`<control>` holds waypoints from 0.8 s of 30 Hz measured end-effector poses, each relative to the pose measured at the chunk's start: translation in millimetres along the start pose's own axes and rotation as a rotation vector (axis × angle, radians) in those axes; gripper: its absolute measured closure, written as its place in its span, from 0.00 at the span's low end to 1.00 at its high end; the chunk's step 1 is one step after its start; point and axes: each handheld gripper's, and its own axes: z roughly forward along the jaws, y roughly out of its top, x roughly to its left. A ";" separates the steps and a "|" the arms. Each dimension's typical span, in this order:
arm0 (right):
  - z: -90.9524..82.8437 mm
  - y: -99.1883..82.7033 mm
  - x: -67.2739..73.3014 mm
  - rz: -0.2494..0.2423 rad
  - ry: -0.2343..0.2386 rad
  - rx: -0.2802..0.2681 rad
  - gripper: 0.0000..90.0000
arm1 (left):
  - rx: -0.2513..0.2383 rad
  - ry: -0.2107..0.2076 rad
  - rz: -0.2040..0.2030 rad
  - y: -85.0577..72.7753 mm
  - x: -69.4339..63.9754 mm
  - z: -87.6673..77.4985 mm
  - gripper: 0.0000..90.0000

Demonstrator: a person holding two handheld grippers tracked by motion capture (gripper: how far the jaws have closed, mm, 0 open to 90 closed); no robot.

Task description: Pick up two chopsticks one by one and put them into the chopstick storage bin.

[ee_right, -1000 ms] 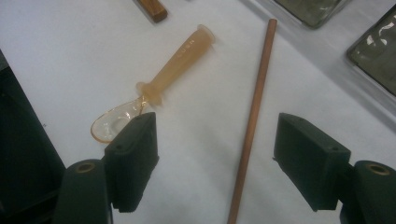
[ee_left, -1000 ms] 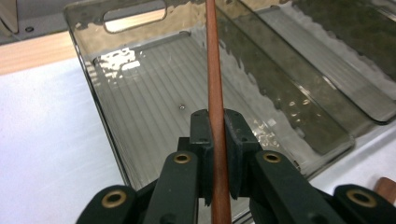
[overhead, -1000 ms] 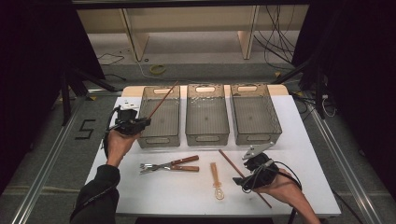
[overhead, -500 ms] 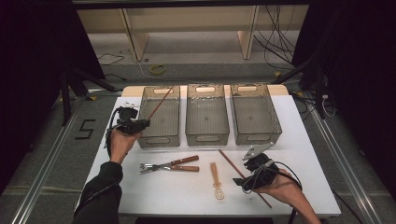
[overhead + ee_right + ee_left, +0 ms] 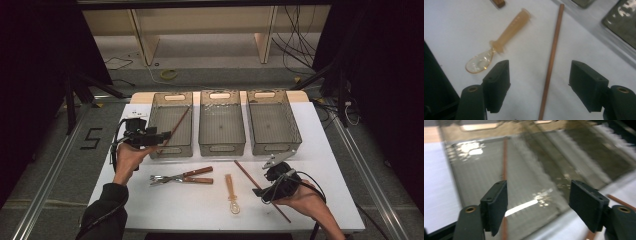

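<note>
Brown wooden chopstick [image 5: 178,123] already leans in the left clear plastic bin [image 5: 171,126], while the right gripper [image 5: 540,87], jaws spread, straddles its twin stick [image 5: 551,60] on the tabletop

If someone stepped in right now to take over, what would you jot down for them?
Left tool: open, empty, over the left bin, where one chopstick already leans.
Right tool: open, empty, jaws either side of the second chopstick on the table, not yet gripped.
Also on the table: a spoon and wooden-handled cutlery.
Middle bin and right bin look empty.
Done: one chopstick binned. Left: probably sort the other chopstick, spoon and cutlery.
</note>
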 end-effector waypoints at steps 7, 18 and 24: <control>8.3 0.5 -5.5 0.035 -0.020 0.087 0.47 | -0.044 -0.085 0.069 -10.1 -18.7 -14.3 0.25; 30.3 8.1 -15.0 0.023 -0.027 0.224 0.68 | -0.075 -0.169 0.140 -36.0 -43.5 -21.8 0.21; 38.4 12.0 -15.8 0.011 -0.025 0.264 0.75 | -0.071 -0.178 0.164 -49.3 -52.4 -21.3 0.20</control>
